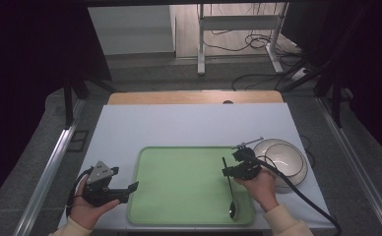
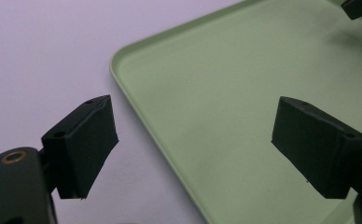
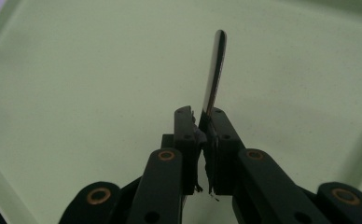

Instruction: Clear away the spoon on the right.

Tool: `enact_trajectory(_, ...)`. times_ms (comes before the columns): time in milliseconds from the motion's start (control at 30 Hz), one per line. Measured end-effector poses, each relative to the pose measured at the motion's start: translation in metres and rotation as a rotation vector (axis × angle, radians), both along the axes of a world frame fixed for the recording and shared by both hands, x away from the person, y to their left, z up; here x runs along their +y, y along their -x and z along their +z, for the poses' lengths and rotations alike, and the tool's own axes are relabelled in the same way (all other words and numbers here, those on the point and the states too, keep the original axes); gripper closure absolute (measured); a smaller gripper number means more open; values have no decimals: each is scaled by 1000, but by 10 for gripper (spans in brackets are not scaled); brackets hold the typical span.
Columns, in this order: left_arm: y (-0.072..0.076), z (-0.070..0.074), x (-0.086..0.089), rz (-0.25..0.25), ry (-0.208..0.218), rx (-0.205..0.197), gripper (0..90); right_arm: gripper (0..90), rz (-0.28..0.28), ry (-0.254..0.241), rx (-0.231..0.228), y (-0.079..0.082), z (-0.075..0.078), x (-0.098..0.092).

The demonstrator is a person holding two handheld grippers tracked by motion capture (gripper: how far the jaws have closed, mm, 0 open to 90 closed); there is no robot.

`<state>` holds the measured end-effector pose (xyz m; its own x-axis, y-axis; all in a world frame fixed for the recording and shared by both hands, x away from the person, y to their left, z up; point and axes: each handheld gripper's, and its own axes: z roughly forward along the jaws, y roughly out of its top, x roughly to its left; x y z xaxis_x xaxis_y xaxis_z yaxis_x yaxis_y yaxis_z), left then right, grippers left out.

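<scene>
A metal spoon (image 1: 231, 194) lies lengthwise over the right part of a light green tray (image 1: 179, 182), its bowl near the tray's front right corner. My right gripper (image 1: 227, 172) is shut on the spoon's handle. In the right gripper view the gripper (image 3: 203, 122) has the handle (image 3: 215, 65) sticking out past its closed jaws, above the tray's floor (image 3: 76, 93). My left gripper (image 1: 130, 189) is open at the tray's left edge. In its own view the left gripper (image 2: 193, 135) straddles the tray's rim (image 2: 137, 107) with nothing between its fingers (image 2: 83, 144).
A white bowl (image 1: 290, 155) with a dark rim stands on the white table (image 1: 189, 125) just right of the tray, with the right gripper's cable across it. A wooden strip (image 1: 194, 97) runs along the table's far edge. Beyond it are floor, desk legs and cables.
</scene>
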<state>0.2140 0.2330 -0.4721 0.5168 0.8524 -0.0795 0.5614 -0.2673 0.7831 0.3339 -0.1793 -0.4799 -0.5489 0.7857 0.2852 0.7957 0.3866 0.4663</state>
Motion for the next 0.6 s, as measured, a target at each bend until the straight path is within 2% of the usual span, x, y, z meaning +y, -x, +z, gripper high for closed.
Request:
enact_trajectory(233,0,0,0,-2,0,2,137,804,-7,25,10,-1,-6,2)
enact_trajectory(367,0,-1,0,-2,0,3,137,745,-10,40,4,-1,-8,3)
enact_trajectory(500,0,0,0,-2,0,2,137,558,-3,53,0,-1,-8,3)
enact_trajectory(533,0,0,0,-3,0,2,137,486,-3,62,-6,-1,-6,2)
enact_trajectory(567,-1,-1,0,-3,0,3,137,486,-3,62,-6,-1,-6,2)
enact_trajectory(600,-1,-1,0,-3,-1,3,137,435,-2,57,-14,-1,-3,1)
